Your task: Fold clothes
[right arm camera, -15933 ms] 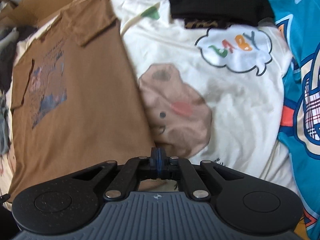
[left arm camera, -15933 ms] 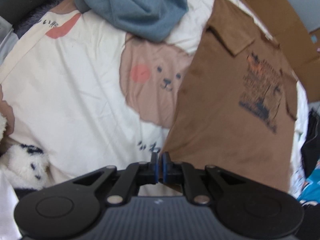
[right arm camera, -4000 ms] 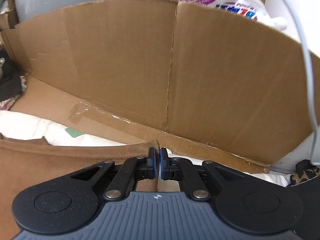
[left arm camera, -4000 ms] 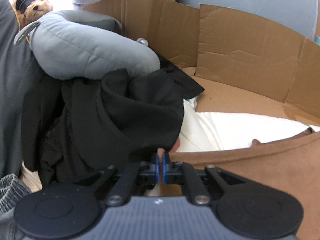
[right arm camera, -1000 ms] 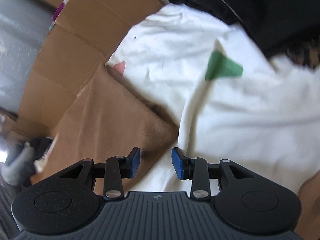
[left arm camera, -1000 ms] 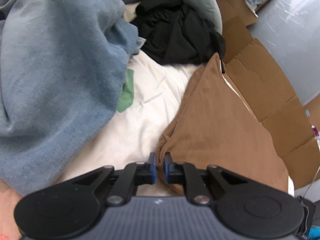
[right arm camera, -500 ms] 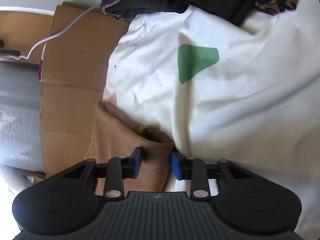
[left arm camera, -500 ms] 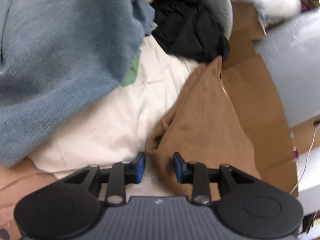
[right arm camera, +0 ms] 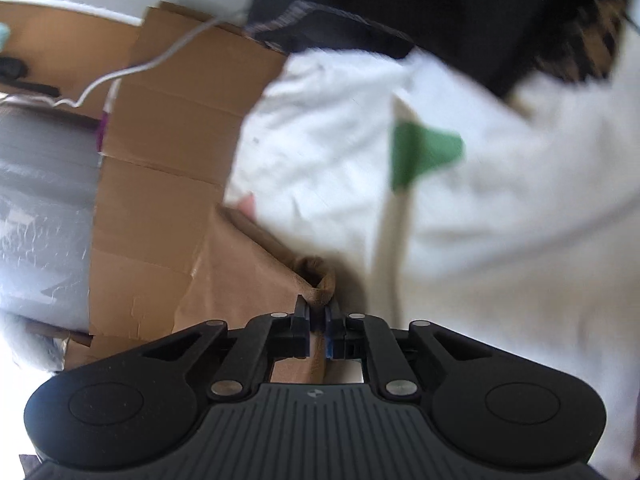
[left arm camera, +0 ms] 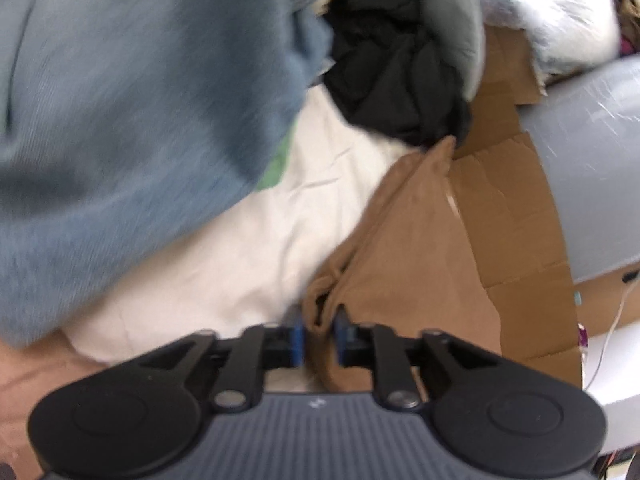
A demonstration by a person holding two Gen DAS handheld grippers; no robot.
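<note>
Brown shirt (left arm camera: 416,248) on white bedsheet (left arm camera: 256,248), beside cardboard (left arm camera: 516,216). Left hand-held gripper (left arm camera: 319,336) part-open, corner between pads, not pinched. Right hand-held gripper (right arm camera: 317,330) nearly closed on other corner. Risk: left corner slips on lift, fold skews.

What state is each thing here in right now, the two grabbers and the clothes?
Left gripper: part open, brown cloth between its fingers.
Right gripper: shut on the brown shirt.
Brown shirt: folded, corners bunched.
Blue sweater: heaped, unfolded.
Black clothes: crumpled.
Cream blanket: spread, wrinkled.
</note>
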